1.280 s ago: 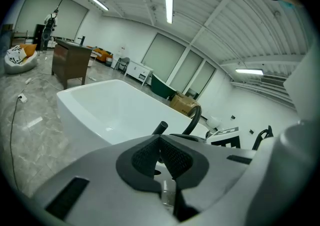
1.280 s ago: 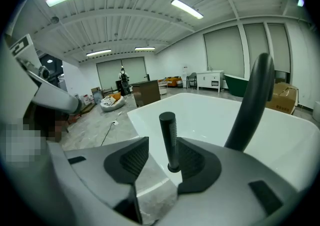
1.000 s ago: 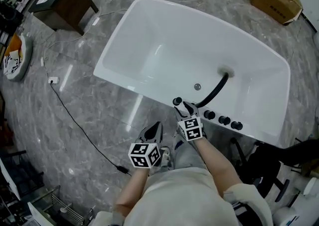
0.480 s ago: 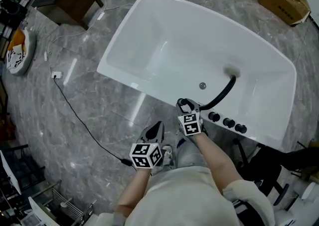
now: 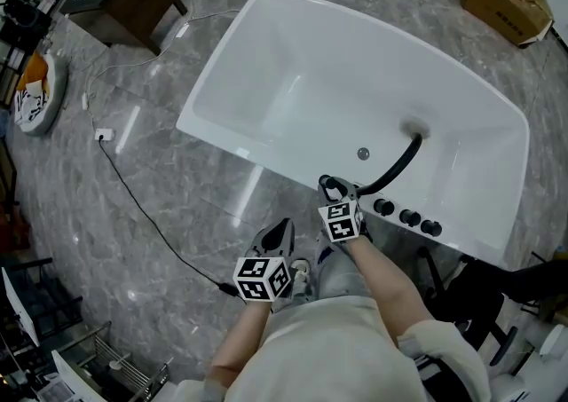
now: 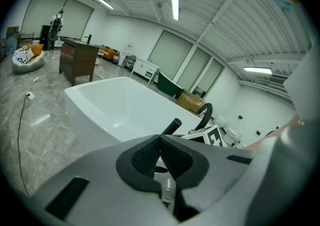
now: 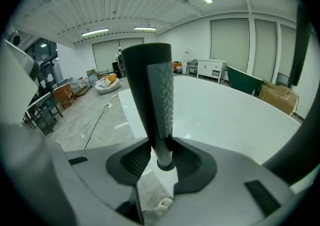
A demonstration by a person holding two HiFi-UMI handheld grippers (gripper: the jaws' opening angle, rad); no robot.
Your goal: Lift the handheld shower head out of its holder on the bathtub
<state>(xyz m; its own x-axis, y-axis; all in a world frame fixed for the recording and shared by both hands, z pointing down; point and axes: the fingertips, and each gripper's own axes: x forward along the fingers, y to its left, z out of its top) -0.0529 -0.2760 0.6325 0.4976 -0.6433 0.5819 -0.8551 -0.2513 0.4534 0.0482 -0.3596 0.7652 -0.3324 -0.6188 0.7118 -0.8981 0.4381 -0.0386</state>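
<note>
The right claw (image 7: 161, 156) closes on the shower head (image 7: 156, 90), its pads meeting the neck of the upright handle, which sits in its holder on the near rim of the bathtub (image 5: 311, 81). The left claw (image 6: 160, 138) hangs clenched and empty. The grip is the step in hand; next likely comes a straight upward pull, trailing the black hose (image 5: 395, 165). Grey marble floor (image 5: 177, 187), a loose cable (image 5: 151, 218), a wide, bright hall.
</note>
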